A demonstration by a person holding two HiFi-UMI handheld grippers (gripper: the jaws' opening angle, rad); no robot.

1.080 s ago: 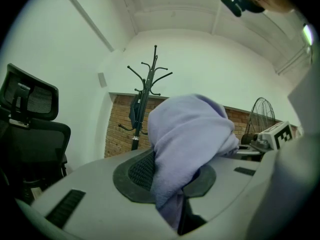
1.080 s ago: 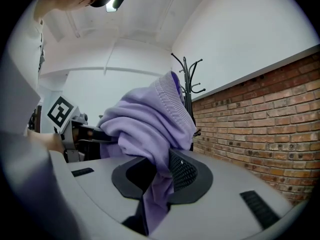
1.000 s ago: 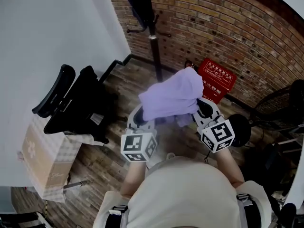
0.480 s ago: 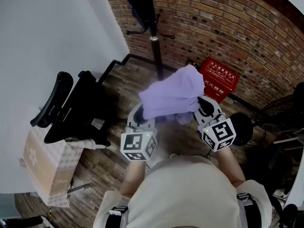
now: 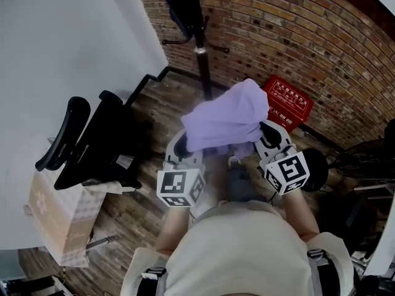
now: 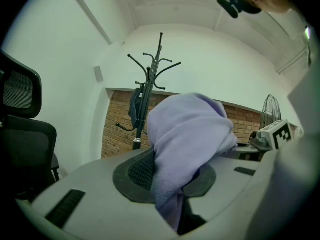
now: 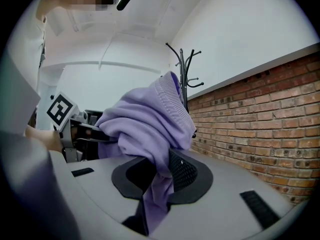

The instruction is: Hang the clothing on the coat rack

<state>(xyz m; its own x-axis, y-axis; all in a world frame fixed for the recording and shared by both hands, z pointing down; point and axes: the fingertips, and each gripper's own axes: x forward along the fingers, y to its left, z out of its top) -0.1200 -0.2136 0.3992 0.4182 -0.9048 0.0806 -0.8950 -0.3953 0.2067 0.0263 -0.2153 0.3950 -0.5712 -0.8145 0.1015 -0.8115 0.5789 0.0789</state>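
Left gripper [image 5: 180, 150] and right gripper [image 5: 266, 138], clamped on the purple garment [image 5: 225, 119], had neared the coat rack [image 5: 201, 54] at 12 o'clock; hanging pending.

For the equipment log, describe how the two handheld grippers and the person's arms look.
The left gripper and right gripper are pale grey plastic with broad, flat tongs. Each tong carries a round black pad with a mesh-textured face. The left cube and right cube are white with black square markers. No cables show. The person wears a pale top, and the forearms are uncovered.
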